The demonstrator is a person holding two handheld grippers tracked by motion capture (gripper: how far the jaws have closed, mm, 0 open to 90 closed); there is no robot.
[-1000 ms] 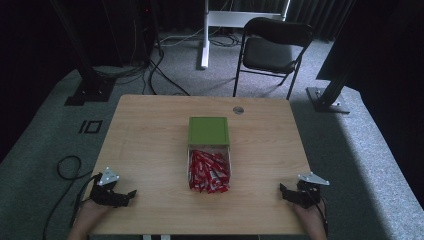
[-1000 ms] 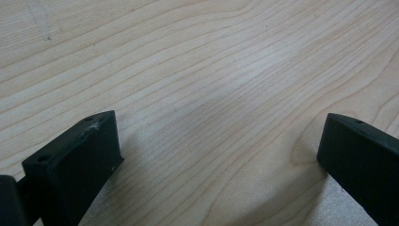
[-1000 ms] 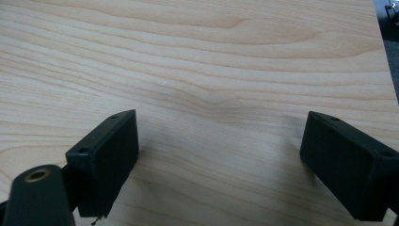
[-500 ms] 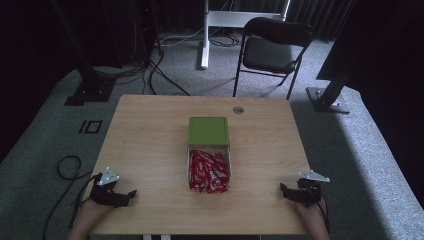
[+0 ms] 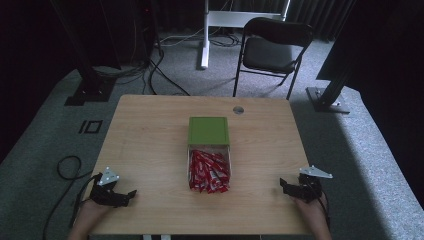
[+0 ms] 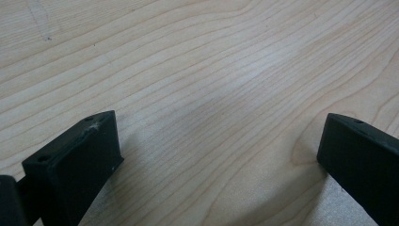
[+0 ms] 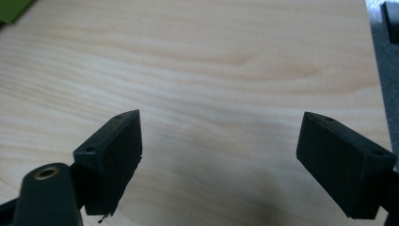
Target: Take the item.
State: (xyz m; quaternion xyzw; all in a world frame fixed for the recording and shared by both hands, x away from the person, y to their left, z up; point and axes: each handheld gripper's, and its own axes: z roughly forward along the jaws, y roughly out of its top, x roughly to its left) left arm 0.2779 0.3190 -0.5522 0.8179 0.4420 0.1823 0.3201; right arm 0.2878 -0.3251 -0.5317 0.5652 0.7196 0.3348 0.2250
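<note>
A clear box [image 5: 209,170] full of red packets [image 5: 207,172] sits at the middle of the wooden table [image 5: 150,130], and a green lid [image 5: 208,131] lies just beyond it. My left gripper [image 5: 131,194] rests near the front left corner, open, with bare wood between its jaws [image 6: 216,146]. My right gripper [image 5: 283,184] rests near the front right corner, also open over bare wood [image 7: 219,141]. Both stand well apart from the box. A corner of the green lid [image 7: 11,8] shows at the top left of the right gripper view.
A small round metal disc [image 5: 238,110] is set into the table near its far edge. A black folding chair [image 5: 272,50] stands beyond the table on grey carpet. Cables [image 5: 67,165] trail on the floor at the left. Dark stand bases [image 5: 327,97] flank the table.
</note>
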